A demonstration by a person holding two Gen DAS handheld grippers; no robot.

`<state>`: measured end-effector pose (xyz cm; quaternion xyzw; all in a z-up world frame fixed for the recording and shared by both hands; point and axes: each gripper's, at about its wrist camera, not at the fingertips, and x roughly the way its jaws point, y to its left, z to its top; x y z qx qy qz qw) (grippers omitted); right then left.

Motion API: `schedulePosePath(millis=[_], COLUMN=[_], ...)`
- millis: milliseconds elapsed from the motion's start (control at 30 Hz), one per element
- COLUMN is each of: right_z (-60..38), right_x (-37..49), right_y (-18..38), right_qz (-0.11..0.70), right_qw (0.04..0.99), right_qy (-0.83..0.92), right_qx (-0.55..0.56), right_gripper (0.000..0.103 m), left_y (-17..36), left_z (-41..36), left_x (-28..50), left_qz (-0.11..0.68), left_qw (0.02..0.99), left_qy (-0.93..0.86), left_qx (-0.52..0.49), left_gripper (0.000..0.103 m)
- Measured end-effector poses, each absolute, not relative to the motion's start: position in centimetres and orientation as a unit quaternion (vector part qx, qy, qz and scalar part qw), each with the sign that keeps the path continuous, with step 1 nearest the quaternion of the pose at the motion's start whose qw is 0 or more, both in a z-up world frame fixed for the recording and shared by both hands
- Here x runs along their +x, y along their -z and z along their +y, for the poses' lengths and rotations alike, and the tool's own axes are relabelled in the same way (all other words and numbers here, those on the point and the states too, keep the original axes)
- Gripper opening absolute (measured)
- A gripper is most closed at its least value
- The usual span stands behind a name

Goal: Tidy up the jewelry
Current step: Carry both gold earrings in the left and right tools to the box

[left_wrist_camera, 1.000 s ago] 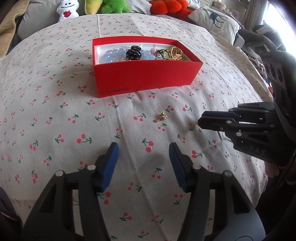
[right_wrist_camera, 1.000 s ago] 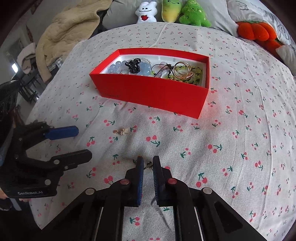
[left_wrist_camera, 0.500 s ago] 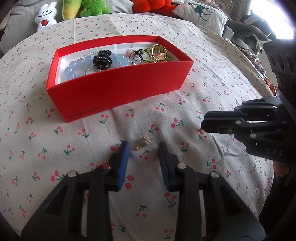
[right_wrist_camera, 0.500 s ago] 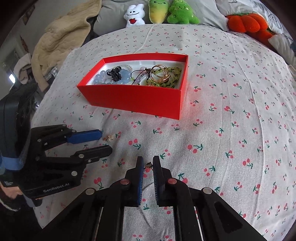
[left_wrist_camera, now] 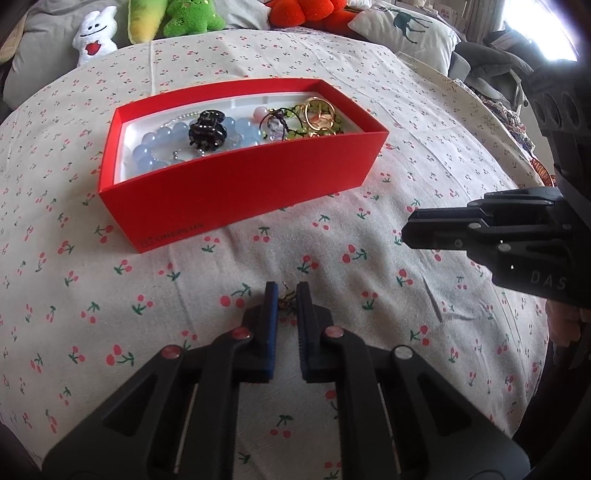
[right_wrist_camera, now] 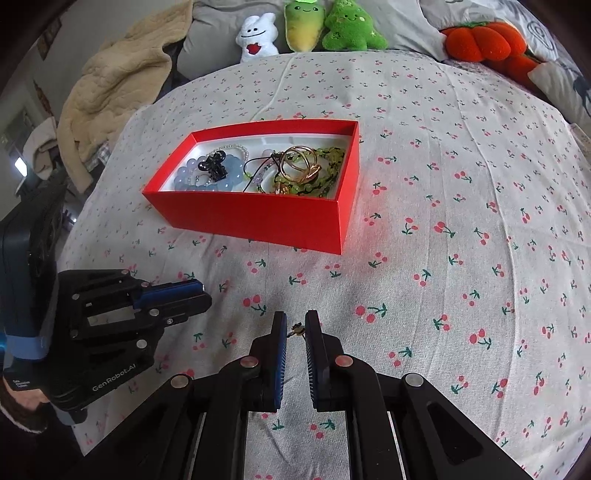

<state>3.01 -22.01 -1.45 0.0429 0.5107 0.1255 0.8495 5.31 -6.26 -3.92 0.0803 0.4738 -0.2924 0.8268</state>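
Left gripper [left_wrist_camera: 286,295]: low over the cherry-print sheet [left_wrist_camera: 406,129], its jaws closing around a small gold earring [left_wrist_camera: 286,298] that sits between the blue pads near their tips; whether the pads already press on it I cannot tell
Right gripper [right_wrist_camera: 295,328]: jaws nearly together, pinching a second small gold piece [right_wrist_camera: 297,329] at the very tips (it hangs between the pads, clear of the cloth as far as one can see)
Red box [left_wrist_camera: 236,192]: open-topped, on the sheet beyond both grippers, well apart from either one
Box contents: a pale blue bead bracelet [left_wrist_camera: 159,147] with a black hair claw [left_wrist_camera: 207,129] lying on it in the left half; gold rings [right_wrist_camera: 299,166] tangled with green beads [right_wrist_camera: 332,162] and dark cord in the right half
Grippers to each other: side by side, the right one's black body showing at the right edge of the left wrist view, closed
Far edge of bed: a white plush [right_wrist_camera: 256,37], two green plushes [right_wrist_camera: 351,29] and an orange one [right_wrist_camera: 480,40] in a row
Beige blanket [right_wrist_camera: 118,85]: heaped at the bed's far left corner
Person: a hand grips the left tool's handle at the lower left of the right wrist view
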Motion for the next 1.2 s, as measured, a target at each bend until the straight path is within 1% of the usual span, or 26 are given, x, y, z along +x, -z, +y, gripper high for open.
schedulePosePath(millis=[400,700,867,1200], right_z=[-21.1,-21.1,-21.3,-22.2], right_x=[4.6,6.7,8.2,10.6], right_y=[-1.5,-3.4,-3.6,-2.6], right_qz=[0.483,0.461,0.457,0.469], right_qw=[0.863,0.874,0.873,0.862], right_qy=[-0.133,-0.129,-0.129,-0.128], right_qx=[0.061,0.087,0.107,0.145], right_gripper=[0.01,0.01,0.01,0.01], left_y=[0.3,-2.4,-2.6,-1.2], left_z=[-3.4,-2.8,-3.3,-3.7], left_x=[5.9,8.3,9.8,11.8], left_qz=[0.446,0.421,0.418,0.431], left_qw=[0.851,0.871,0.874,0.872], left_qy=[0.273,0.253,0.247,0.23], left_qx=[0.038,0.015,0.011,0.012], left_gripper=[0.011,0.011,0.011,0.011])
